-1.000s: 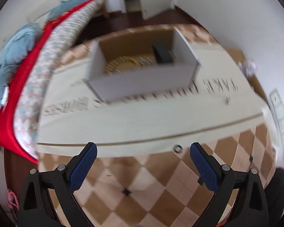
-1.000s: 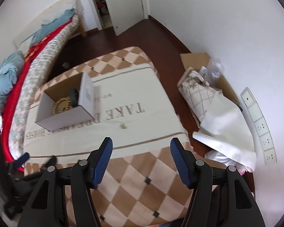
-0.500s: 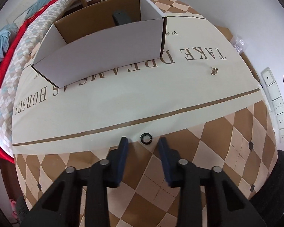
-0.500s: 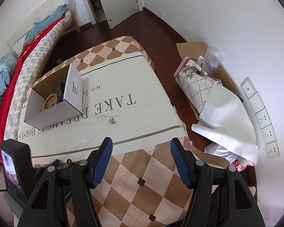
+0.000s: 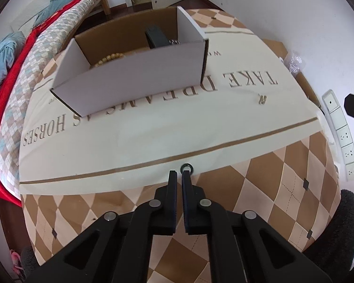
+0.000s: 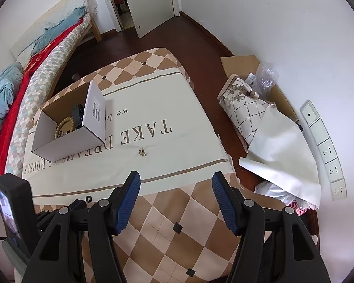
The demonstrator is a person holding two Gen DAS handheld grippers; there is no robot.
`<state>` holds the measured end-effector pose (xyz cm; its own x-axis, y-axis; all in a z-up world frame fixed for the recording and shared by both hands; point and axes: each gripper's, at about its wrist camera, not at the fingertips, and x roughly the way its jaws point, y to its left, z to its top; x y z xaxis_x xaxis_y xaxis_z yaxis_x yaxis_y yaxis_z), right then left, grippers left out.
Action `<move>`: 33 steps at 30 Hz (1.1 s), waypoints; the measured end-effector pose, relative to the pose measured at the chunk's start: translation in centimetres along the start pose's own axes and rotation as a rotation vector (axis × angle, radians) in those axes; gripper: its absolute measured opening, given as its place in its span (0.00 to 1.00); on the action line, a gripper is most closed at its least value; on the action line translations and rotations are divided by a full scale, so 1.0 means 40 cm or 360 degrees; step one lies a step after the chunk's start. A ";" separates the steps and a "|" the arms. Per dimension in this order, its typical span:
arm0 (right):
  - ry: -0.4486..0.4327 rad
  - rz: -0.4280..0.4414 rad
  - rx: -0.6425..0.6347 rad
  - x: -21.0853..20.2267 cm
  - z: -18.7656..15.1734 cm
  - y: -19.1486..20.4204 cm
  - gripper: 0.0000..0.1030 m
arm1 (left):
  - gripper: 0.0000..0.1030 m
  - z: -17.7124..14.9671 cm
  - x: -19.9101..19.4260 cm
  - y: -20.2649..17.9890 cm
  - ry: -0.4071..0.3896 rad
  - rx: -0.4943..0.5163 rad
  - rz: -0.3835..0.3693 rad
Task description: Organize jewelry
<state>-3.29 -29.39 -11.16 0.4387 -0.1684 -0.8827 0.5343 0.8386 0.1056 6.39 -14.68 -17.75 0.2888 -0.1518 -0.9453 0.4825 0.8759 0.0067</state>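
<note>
A small dark ring (image 5: 187, 167) lies on the cream cloth near the table's front edge; it also shows in the right wrist view (image 6: 89, 198). My left gripper (image 5: 179, 173) is shut with nothing between its fingers, and its right fingertip touches the ring's near side. A small gold piece (image 5: 262, 99) lies to the right on the cloth, also in the right wrist view (image 6: 142, 152). The open cardboard box (image 5: 139, 70) holds a bead bracelet (image 6: 63, 125) and a dark item (image 5: 156, 38). My right gripper (image 6: 175, 179) is open and empty, above the table's front edge.
A bed with red and blue covers (image 6: 14, 87) runs along the left. On the floor to the right lie a patterned bag (image 6: 245, 108), flat cardboard and white cloth (image 6: 283, 151). Wall sockets (image 6: 328, 151) are at the right.
My left gripper dropped toward the ring and closed from wide open to shut beside it. The right gripper drifted slightly and stayed open.
</note>
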 end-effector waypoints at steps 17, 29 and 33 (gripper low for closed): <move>-0.0017 0.0024 0.0008 0.002 0.002 0.002 0.64 | 0.34 0.010 0.053 0.003 0.0088 -0.0019 -0.0044; -0.0030 0.0033 0.0032 0.005 0.007 -0.013 0.61 | 0.10 0.004 0.045 -0.014 0.0047 0.0033 -0.0016; -0.0026 0.0042 0.0030 0.015 0.010 -0.007 0.61 | 0.09 0.006 0.025 0.002 0.0029 0.0018 -0.0014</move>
<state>-2.87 -29.94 -11.54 0.4645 -0.1548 -0.8720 0.5360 0.8329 0.1376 6.91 -14.86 -18.64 0.2696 -0.1512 -0.9510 0.4942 0.8693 0.0019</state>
